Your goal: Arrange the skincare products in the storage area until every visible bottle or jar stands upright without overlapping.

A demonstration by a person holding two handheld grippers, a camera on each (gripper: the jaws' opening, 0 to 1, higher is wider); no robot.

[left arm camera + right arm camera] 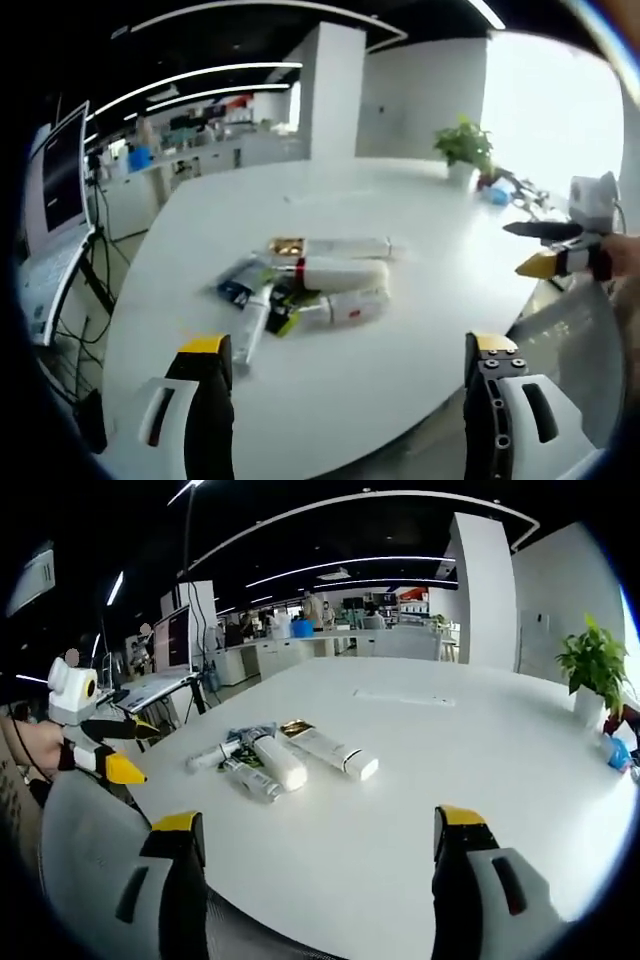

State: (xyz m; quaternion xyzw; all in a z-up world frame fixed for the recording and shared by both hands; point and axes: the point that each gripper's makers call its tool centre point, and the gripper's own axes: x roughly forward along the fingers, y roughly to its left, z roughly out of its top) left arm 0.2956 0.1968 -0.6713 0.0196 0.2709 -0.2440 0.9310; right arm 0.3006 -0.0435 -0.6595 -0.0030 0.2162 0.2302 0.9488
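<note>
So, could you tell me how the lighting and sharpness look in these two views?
Left gripper view: the window at upper right is blown out, the tubes are soft, and the white table bends from fisheye. Right gripper view: more even light and slightly crisper tubes, with a dim office behind.

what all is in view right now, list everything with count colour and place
skincare products: a cluster of roughly five or six, mostly white tubes and bottles with gold, red, dark and blue parts, all lying flat and overlapping mid-table
table: one, white, rounded, under everything
potted plant: one, green in a white pot, far table edge
blue object: one, beside the plant, too small to identify
monitors: at least one dark screen beside the table
desks and people: background, too small to count
left gripper: fingers black with yellow tips, open, above the near table edge
right gripper: same colours, open, empty
</note>
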